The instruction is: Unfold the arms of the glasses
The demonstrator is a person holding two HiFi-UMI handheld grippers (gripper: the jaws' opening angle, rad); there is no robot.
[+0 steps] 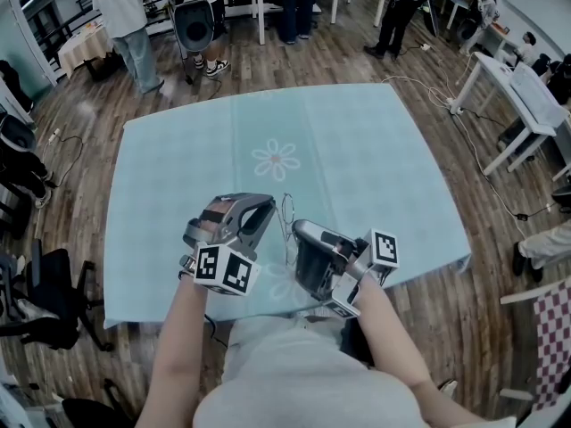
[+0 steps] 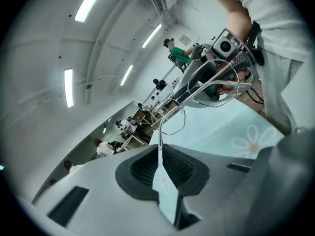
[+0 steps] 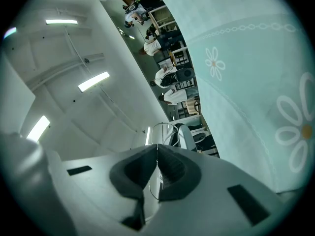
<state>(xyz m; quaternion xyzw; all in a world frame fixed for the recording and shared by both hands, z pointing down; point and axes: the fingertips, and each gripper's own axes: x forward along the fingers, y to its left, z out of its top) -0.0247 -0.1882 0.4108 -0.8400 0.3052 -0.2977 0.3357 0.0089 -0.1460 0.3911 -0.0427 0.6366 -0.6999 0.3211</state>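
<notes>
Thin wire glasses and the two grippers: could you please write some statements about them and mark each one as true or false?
1. The thin wire-framed glasses are held in the air between both grippers, over the light blue flowered tablecloth. True.
2. The right gripper is open and empty. False: it is shut on the wire frame of the glasses.
3. The left gripper is shut on a thin arm of the glasses. True.
4. The tablecloth is plain red. False: it is light blue with white flowers.

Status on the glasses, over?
Left gripper shut on glasses arm. Right gripper shut on glasses too. Held above table. Nothing blocking.
</notes>
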